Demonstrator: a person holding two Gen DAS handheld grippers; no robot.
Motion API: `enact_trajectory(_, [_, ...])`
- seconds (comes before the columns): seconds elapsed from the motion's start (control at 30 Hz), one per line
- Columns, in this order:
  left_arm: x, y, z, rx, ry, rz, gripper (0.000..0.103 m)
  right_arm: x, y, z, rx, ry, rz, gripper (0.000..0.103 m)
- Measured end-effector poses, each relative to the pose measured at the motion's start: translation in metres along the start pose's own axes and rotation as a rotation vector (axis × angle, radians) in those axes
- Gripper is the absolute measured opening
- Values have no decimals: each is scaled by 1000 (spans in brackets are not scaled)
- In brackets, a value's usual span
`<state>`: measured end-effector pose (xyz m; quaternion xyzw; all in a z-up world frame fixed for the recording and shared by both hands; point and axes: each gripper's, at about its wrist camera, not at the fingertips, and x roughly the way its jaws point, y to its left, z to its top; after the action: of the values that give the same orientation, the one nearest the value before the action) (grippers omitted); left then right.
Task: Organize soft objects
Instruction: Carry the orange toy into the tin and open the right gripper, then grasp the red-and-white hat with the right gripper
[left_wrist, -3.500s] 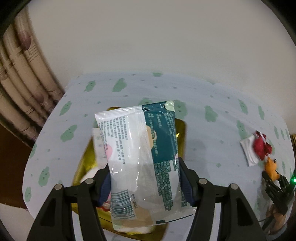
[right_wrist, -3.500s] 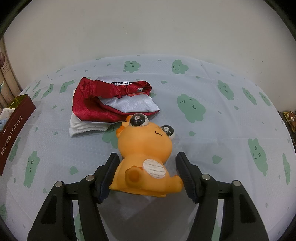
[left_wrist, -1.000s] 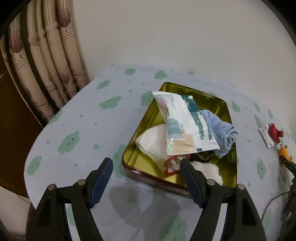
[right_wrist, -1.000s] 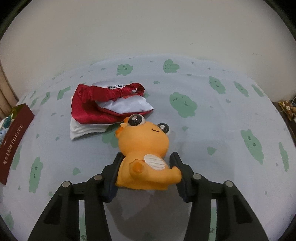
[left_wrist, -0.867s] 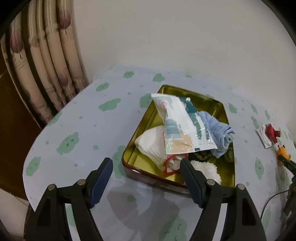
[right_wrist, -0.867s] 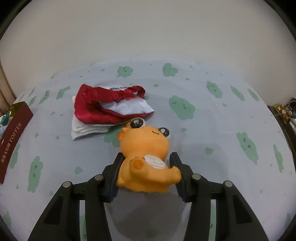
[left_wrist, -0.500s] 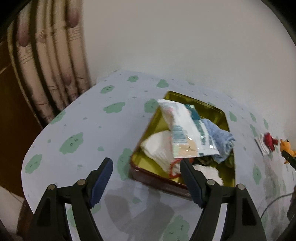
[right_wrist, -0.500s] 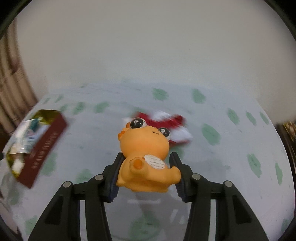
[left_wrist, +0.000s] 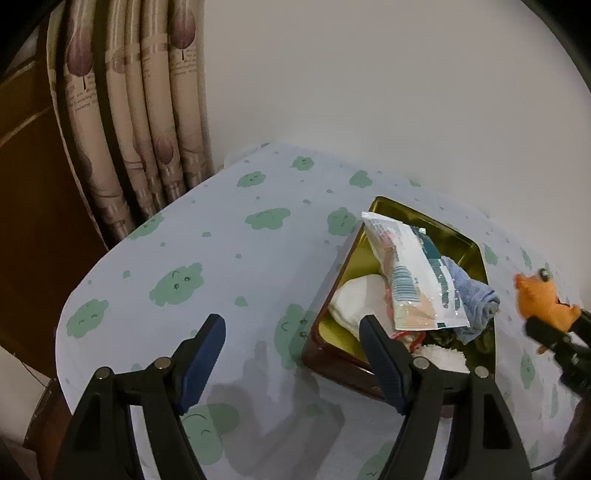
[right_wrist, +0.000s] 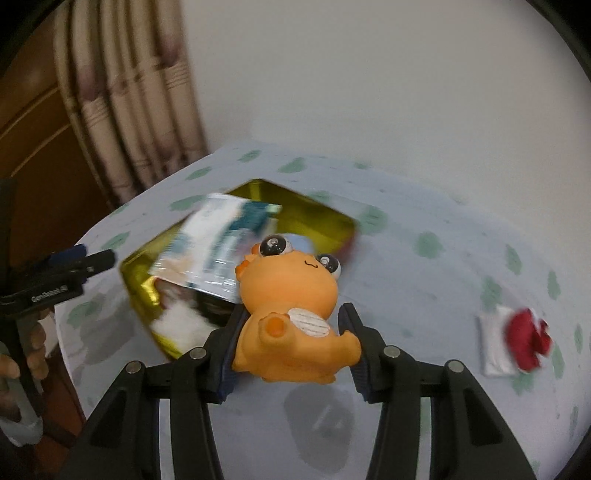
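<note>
The right gripper (right_wrist: 291, 328) is clenched on the orange toy (right_wrist: 291, 317), holding it in the air just beside the gold tin (right_wrist: 317, 218). The left gripper (left_wrist: 291, 354) hangs released and empty beside the tin's (left_wrist: 469, 247) near corner. Inside the tin lie a plastic packet (left_wrist: 413, 280), a blue cloth (left_wrist: 472, 299) and a white cloth (left_wrist: 358, 299).
</note>
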<state>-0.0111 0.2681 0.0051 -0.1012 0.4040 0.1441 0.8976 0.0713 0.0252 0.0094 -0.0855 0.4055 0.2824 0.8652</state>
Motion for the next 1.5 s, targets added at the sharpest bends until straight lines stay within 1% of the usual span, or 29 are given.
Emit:
enact_trajectory(0.2, [-1,10,2,-46,-7,-2,77,23,41,9,-79,23,21,46])
enact_trajectory(0.3, [-1,16,4,-70,-9,-1,77,36,50,12,-87,37,22,46])
enact_trajectory(0.4, [0,18,5,-68,1,31,77,46,54,14,-85,45,14,47])
enact_trajectory(0.5, [-2,21,6,-75,-6,28,77,55,54,17,-81,45,-7,47])
enact_trajectory(0.6, [4,26,5,-107,16,13,77,68,53,21,-63,52,-19,47])
enact_trajectory(0.7, [5,30,4,-123,15,18,77,81,52,24,-53,64,-40,47])
enact_trajectory(0.8, [5,31,4,-126,12,20,77,89,52,25,-52,75,-43,47])
enact_trajectory(0.9, [8,31,2,-127,25,19,77,93,53,24,-53,80,-44,48])
enact_trajectory(1.0, [10,31,2,-129,34,15,77,92,54,22,-55,91,-30,51])
enact_trajectory(1.03, [10,31,2,-130,34,15,77,91,54,22,-53,90,-20,54])
enact_trajectory(1.07, [10,31,2,-130,32,17,77,90,54,22,-51,89,-15,64])
enact_trajectory(1.13, [10,31,2,-129,38,8,77,86,54,21,-48,83,-15,77])
enact_trajectory(1.23, [10,31,1,-135,41,-11,77,80,53,20,-44,74,-9,77])
enact_trajectory(1.33, [10,30,1,-124,36,-5,77,70,52,19,-44,61,-5,77])
enact_trajectory(1.5, [10,28,1,-117,35,2,77,44,45,23,-40,6,-7,77])
